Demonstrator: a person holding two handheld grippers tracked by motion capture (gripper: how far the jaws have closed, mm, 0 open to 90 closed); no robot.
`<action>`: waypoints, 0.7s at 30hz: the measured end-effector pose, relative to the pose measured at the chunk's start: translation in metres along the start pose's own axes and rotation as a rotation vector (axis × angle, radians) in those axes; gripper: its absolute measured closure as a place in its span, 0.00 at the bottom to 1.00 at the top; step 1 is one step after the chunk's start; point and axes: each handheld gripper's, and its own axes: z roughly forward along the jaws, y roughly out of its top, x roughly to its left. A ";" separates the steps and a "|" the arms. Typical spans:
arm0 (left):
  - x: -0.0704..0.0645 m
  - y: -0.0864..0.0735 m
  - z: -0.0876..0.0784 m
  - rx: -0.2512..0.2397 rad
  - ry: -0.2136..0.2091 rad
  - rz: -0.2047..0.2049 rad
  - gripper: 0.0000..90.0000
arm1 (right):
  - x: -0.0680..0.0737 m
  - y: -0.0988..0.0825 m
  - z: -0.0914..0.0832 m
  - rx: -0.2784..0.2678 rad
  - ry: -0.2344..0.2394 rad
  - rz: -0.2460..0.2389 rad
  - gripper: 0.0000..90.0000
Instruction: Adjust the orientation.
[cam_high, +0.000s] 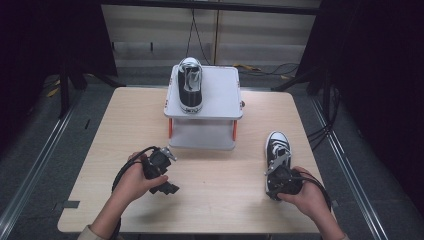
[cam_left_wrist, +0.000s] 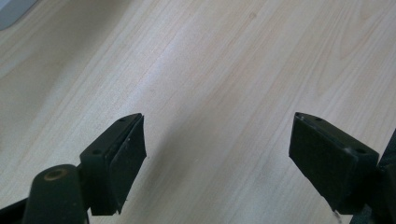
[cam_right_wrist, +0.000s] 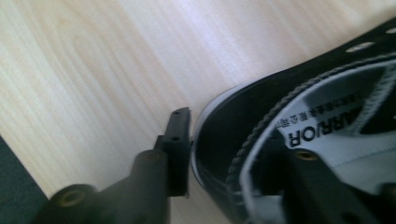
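Black-and-white canvas sneaker (cam_high: 278, 150) lies on the pale wooden desk (cam_high: 100, 165) at its right side, toe pointing away from the person, and the right hand (cam_high: 306, 196) reaches in from the bottom edge to set the right claw (cam_high: 278, 176) over its heel, one jaw pressed against the outside of the heel wall and the other down inside the opening, closed on the heel. The left hand (cam_high: 136, 181) rests low over bare desk at the left, well apart from the shoe, its left claw (cam_left_wrist: 217, 156) spread wide and holding nothing. Farther back, a matching sneaker (cam_high: 190, 84) sits on top of a small white two-tier rack (cam_high: 220, 95) with orange posts.
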 end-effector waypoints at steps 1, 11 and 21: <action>0.000 0.000 0.000 0.000 0.001 0.001 0.20 | 0.000 0.000 0.000 -0.002 0.022 0.008 0.78; 0.001 0.000 -0.002 -0.010 -0.001 -0.002 0.21 | 0.000 0.003 -0.009 -0.030 0.022 0.036 0.81; 0.002 0.000 -0.003 -0.011 -0.001 0.001 0.21 | -0.005 0.025 -0.035 -0.055 0.025 0.027 0.82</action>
